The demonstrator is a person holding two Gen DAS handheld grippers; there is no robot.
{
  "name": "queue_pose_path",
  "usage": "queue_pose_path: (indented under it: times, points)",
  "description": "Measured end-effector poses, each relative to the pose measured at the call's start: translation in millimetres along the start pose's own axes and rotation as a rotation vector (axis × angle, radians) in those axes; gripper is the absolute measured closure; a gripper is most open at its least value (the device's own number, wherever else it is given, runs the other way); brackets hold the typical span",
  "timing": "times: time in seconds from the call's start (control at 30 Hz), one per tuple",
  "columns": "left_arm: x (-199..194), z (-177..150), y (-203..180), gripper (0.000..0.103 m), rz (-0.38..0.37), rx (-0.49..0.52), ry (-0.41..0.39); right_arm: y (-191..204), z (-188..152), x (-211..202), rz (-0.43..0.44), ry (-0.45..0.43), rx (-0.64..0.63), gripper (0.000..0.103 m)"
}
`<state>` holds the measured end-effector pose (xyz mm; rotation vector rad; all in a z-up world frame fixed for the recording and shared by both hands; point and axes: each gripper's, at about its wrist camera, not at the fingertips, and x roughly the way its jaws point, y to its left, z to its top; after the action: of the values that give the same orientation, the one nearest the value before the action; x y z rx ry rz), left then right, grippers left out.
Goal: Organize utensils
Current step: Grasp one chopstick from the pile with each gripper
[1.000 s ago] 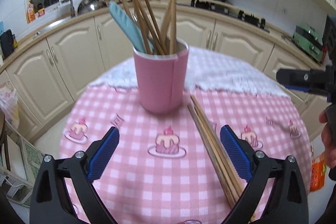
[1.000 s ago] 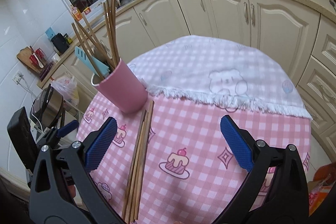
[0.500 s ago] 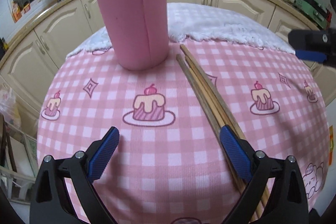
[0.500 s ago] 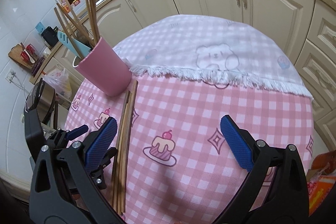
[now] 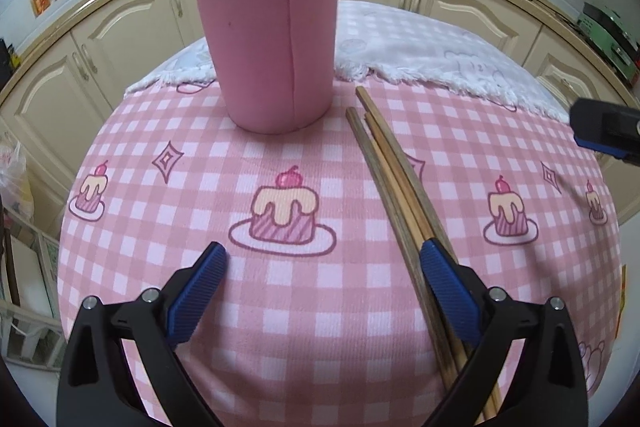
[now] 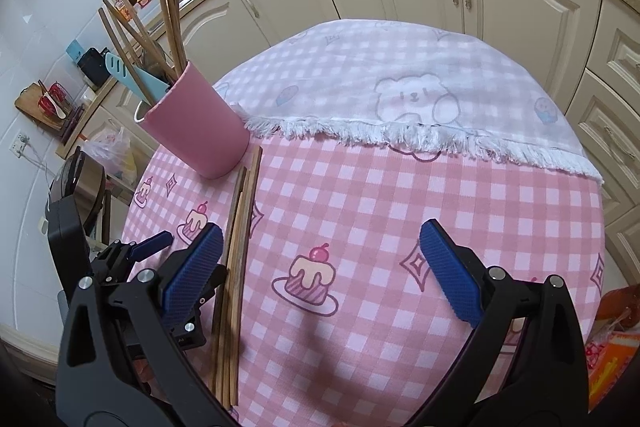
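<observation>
- Covering the table ahead of both grippers, the pink checked cloth [image 5: 280, 327] looks soft, so thin sticks may sink in slightly.
- Standing ahead of the left gripper [image 5: 323, 271], the pink cup [image 5: 276, 39] already holds utensils; probably light and easy to tip.
- Lying under the left gripper's right finger, the chopsticks [image 5: 394, 183] look stiff, light and smooth; pinch them mid-length, all together.
- Both the left gripper and the right gripper [image 6: 323, 269] are spread wide, holding nothing.
</observation>
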<state>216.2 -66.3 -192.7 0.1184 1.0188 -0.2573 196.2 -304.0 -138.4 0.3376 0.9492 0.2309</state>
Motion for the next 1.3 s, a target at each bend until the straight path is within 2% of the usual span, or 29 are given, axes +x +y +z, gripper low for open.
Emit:
queue_pose_path:
  times: [0.27, 0.6, 0.67, 0.77, 0.87, 1.1, 1.3]
  points:
    - [3.0, -0.4, 0.8, 0.006, 0.048, -0.069, -0.013, -0.5, 1.1, -0.7, 0.001, 0.001, -0.003, 0.006]
    - [2.9, 4.5, -2.5, 0.006, 0.083, -0.006, -0.014, 9.0, -1.0, 5.9, -0.034, 0.017, -0.043, 0.006]
    - [1.3, 3.0, -0.1, 0.006, 0.068, -0.003, -0.004, 11.0, -2.2, 10.1, -0.053, 0.033, -0.063, 0.006]
    - [-1.5, -5.1, 11.8, 0.006, 0.02, -0.015, 0.007, 20.4, -7.2, 31.9, -0.074, 0.106, -0.128, 0.006]
    - [-4.1, -10.6, 18.9, 0.006, 0.006, 0.002, 0.003, 35.4, -13.2, 50.7, -0.095, 0.154, -0.2, 0.006]
    - [-6.6, -13.8, 28.4, 0.006, -0.005, 0.023, 0.005, 60.3, -21.0, 74.1, -0.181, 0.196, -0.324, 0.006]
    - [-7.5, -13.9, 28.3, 0.006, 0.004, 0.025, 0.01, 66.6, -17.7, 79.4, -0.217, 0.221, -0.34, 0.006]
